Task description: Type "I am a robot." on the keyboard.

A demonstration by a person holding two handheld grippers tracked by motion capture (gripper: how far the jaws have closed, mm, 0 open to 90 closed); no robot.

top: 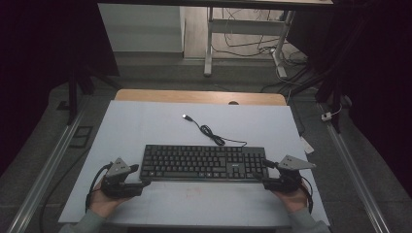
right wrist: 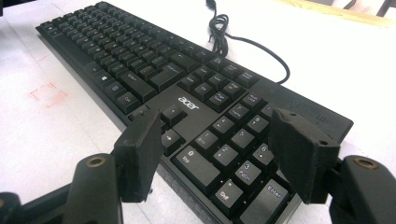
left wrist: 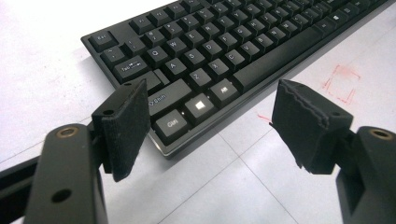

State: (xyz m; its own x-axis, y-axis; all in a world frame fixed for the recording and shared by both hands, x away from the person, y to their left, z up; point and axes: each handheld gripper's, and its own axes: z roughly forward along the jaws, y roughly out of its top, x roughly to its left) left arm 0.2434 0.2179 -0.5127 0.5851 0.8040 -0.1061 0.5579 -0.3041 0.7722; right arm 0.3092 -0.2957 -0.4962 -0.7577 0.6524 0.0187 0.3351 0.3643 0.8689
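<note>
dim room, white table (top: 145, 121) with wooden far edge, cables on floor behind. high view: black keyboard (top: 204, 162) lies flat near the front middle of table, its cord (top: 214, 135) curling away toward the far side, usb plug loose. left gripper (top: 138, 175) sits at the keyboard's left end, held in left hand (top: 104, 201); right gripper (top: 265, 171) at the right end, right hand (top: 294, 199) behind it.

left gripper view: left gripper (left wrist: 210, 116) jaws wide, nothing between the pads, keyboard (left wrist: 224, 51) front-left corner just ahead of them, ctrl key nearest. faint red square mark (left wrist: 343, 81) on table.

right gripper view: right gripper (right wrist: 215, 154) jaws wide, straddling the numpad corner of keyboard (right wrist: 177, 88), pads not pressing it. cord (right wrist: 247, 42) beyond.
</note>
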